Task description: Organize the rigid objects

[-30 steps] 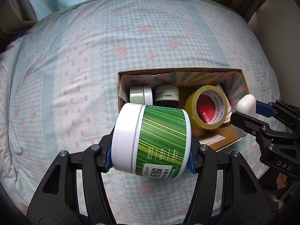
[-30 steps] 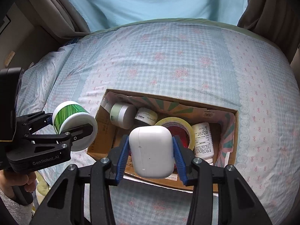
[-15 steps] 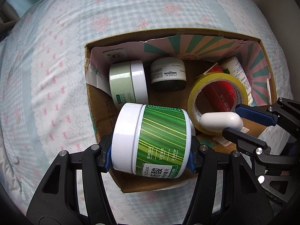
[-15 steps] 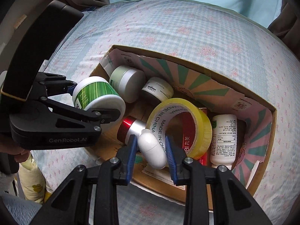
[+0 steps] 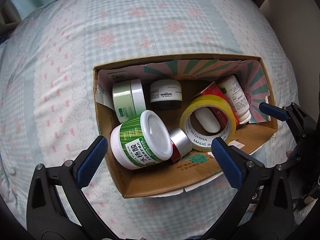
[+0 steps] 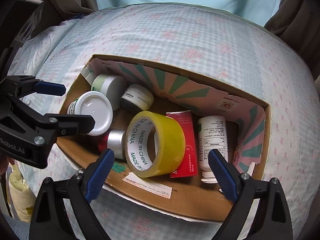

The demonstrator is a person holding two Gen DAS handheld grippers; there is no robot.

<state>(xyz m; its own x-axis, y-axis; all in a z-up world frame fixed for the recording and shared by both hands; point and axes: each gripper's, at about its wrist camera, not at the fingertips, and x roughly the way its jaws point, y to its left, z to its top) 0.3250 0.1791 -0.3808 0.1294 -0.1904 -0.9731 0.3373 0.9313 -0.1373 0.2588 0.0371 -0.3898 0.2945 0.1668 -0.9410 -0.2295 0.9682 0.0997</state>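
A cardboard box [image 5: 200,178] [image 6: 174,202] lies on the bed. In it, the green striped jar [image 5: 140,142] [image 6: 92,112] rests tilted at the front left, on a red and silver container [image 5: 179,143] [image 6: 114,142]. The white earbud case [image 5: 207,120] lies inside the yellow tape roll [image 5: 208,120] [image 6: 158,144]; the right wrist view hides it. My left gripper [image 5: 158,156] is open and empty above the box's front edge. My right gripper [image 6: 160,170] is open and empty above the front edge by the tape.
The box also holds a pale green jar [image 5: 128,100] [image 6: 108,84], a black and white jar [image 5: 166,96] [image 6: 138,98], a red carton [image 6: 184,144] and a white bottle [image 5: 236,98] [image 6: 214,144]. Checked bedding [image 5: 140,30] surrounds the box. Curtains [image 6: 296,10] hang behind.
Both grippers have opened. The green jar has dropped into the box's front left. The earbud case now lies inside the tape roll. Both grippers have drawn back a little.
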